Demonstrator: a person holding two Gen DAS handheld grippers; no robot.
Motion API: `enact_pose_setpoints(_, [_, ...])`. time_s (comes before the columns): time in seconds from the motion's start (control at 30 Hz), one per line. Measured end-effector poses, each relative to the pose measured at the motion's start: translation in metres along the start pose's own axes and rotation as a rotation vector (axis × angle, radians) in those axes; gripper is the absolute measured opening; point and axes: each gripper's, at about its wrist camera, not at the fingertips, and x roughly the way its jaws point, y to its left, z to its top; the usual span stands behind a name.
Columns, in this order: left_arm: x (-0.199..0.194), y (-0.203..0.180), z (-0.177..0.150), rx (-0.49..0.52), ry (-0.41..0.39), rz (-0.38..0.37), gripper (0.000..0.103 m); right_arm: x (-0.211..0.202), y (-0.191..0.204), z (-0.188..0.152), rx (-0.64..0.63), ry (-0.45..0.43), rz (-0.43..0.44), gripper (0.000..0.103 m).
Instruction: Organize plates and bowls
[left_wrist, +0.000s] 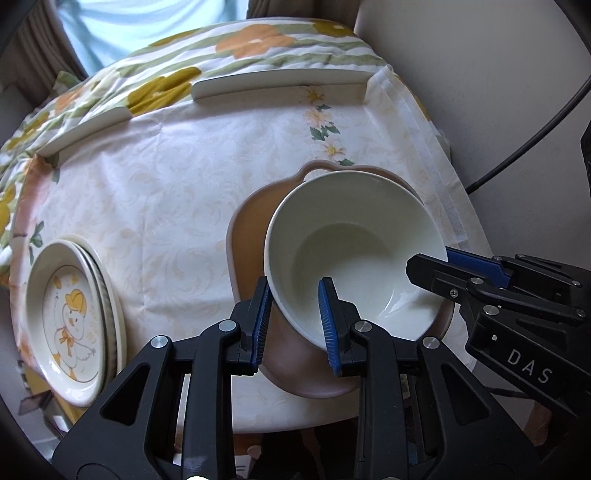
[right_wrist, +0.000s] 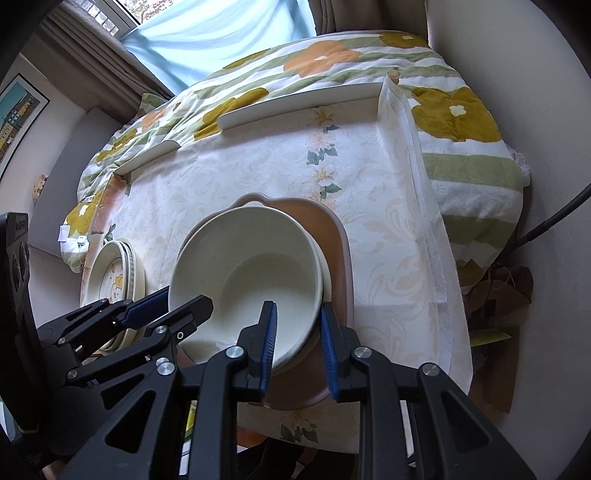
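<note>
My left tongs (left_wrist: 293, 325) sit over the near rim of the white bowl (left_wrist: 354, 251), one pad inside, one outside. The pads are apart, and I cannot tell if they squeeze the rim. My right tongs (right_wrist: 295, 341) sit over the other side of the rim the same way, also apart. The bowl rests tilted on a pink tray (left_wrist: 251, 221) right under both tongs. Left of my left tongs is a stack of plates (left_wrist: 70, 317) with a duck on top. Farther off, the surface (left_wrist: 184, 192) has a flowered cloth, and a bed (right_wrist: 461, 122) lies beyond.
</note>
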Motion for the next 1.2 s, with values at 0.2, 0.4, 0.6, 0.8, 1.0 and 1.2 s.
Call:
enact_pose_setpoints(0.2, [0.0, -0.002, 0.001, 0.002, -0.001, 0.002, 0.023, 0.0, 0.0, 0.001, -0.001, 0.001, 0.0, 0.022])
enact_pose_setpoints(0.4, [-0.025, 0.005, 0.006, -0.002, -0.062, -0.004, 0.023, -0.014, 0.001, 0.002, 0.0, -0.021, 0.01, 0.022])
enact_pose_setpoints(0.6, [-0.08, 0.023, 0.01, 0.034, -0.169, -0.011, 0.025, -0.064, 0.012, 0.005, -0.101, -0.103, 0.064, 0.022])
enact_pose_setpoints(0.8, [-0.103, 0.038, -0.004, 0.058, -0.214, -0.02, 0.103, -0.094, 0.021, -0.004, -0.199, -0.139, 0.021, 0.082])
enact_pose_setpoints(1.0, [-0.088, 0.047, -0.024, 0.107, -0.111, 0.017, 0.103, -0.087, 0.015, -0.02, -0.301, -0.087, -0.086, 0.082])
enact_pose_setpoints(1.2, [-0.06, 0.053, -0.033, 0.118, 0.012, 0.005, 0.103, -0.063, 0.01, -0.024, -0.334, 0.065, -0.165, 0.082])
